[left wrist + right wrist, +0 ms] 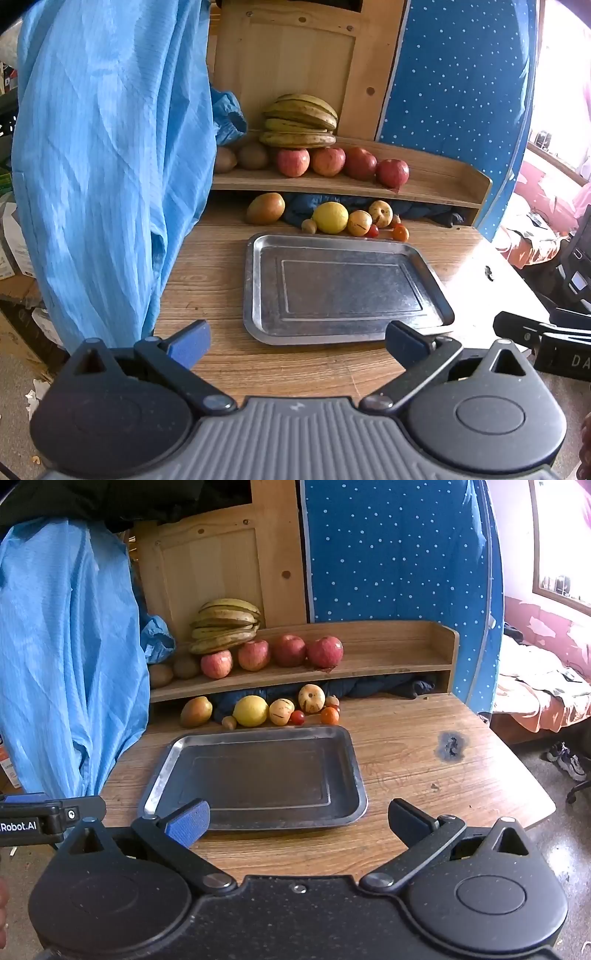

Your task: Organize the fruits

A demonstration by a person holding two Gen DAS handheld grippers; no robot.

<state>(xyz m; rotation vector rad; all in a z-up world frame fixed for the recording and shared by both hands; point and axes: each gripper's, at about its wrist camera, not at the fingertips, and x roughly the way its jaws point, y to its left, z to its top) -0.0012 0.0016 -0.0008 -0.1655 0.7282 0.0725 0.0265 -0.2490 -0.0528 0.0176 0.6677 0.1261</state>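
Both the left gripper and the right gripper hover above the tabletop with jaws spread wide, holding nothing. The metal tray lies bare, long axis crosswise; fruits line its far edge, apples and bananas on the shelf.

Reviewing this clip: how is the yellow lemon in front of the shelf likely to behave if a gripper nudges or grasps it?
The lemon looks rounded and smooth, so a nudge would probably roll it along the table. Small neighbours press close, a cherry tomato among them, so wide jaws may bump them. Its rind looks firm, likely tolerating a moderate squeeze.
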